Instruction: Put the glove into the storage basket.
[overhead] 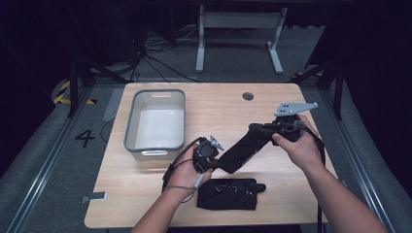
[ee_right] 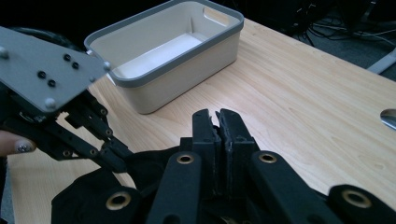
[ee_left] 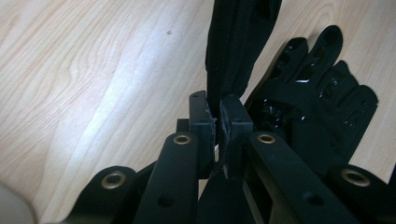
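A black glove [overhead: 241, 148] hangs stretched between my two grippers above the table's middle. My left gripper [overhead: 216, 159] is shut on its lower end; in the left gripper view the jaws [ee_left: 217, 125] pinch the dark fabric [ee_left: 238, 42], which rises away from them. My right gripper [overhead: 260, 130] is shut on the upper end, and in the right gripper view its closed jaws [ee_right: 218, 127] sit over black cloth [ee_right: 140, 170]. A second black glove [overhead: 228, 193] lies flat near the table's front edge, and its fingers [ee_left: 322, 93] show beyond the left jaws.
A white bin with a grey rim [overhead: 155, 121] stands at the table's left and looks empty inside [ee_right: 173, 51]. A round cable grommet [overhead: 248, 96] sits at the far edge. Bare wood lies on the table's right half. Desk legs and cables lie beyond.
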A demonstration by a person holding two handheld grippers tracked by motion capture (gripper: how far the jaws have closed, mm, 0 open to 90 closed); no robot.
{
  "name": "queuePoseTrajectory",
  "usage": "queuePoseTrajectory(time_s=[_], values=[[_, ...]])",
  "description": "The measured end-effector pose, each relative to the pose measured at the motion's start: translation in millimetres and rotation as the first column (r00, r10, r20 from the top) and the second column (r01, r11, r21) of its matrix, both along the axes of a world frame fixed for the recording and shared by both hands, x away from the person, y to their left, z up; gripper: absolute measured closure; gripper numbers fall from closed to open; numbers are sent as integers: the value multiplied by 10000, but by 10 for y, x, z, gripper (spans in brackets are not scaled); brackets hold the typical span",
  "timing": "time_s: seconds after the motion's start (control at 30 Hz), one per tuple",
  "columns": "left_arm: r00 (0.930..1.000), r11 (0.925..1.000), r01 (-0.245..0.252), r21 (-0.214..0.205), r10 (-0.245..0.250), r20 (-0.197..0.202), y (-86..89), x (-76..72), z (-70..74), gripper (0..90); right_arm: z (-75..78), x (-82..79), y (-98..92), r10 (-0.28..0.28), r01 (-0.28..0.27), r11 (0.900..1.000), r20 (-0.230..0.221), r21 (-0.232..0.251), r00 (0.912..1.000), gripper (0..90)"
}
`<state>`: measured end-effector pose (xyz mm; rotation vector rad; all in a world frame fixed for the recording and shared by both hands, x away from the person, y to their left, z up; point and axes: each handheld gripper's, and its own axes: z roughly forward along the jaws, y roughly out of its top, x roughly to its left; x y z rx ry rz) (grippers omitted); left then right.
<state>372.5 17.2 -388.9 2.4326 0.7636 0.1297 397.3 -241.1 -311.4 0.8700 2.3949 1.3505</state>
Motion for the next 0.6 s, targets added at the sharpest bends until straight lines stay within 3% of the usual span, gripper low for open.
queuePoseTrajectory(time_s=[0.27,0.6], values=[[9981,9985,-437,339,422,449,134,-52,90,856,-125,-59,-62,193,-186,9994,-205,298,9996,863],[9977,9950,-526,849,488,468,270,-100,153,856,-358,-222,-49,431,-404,9977,-501,544,9978,862]])
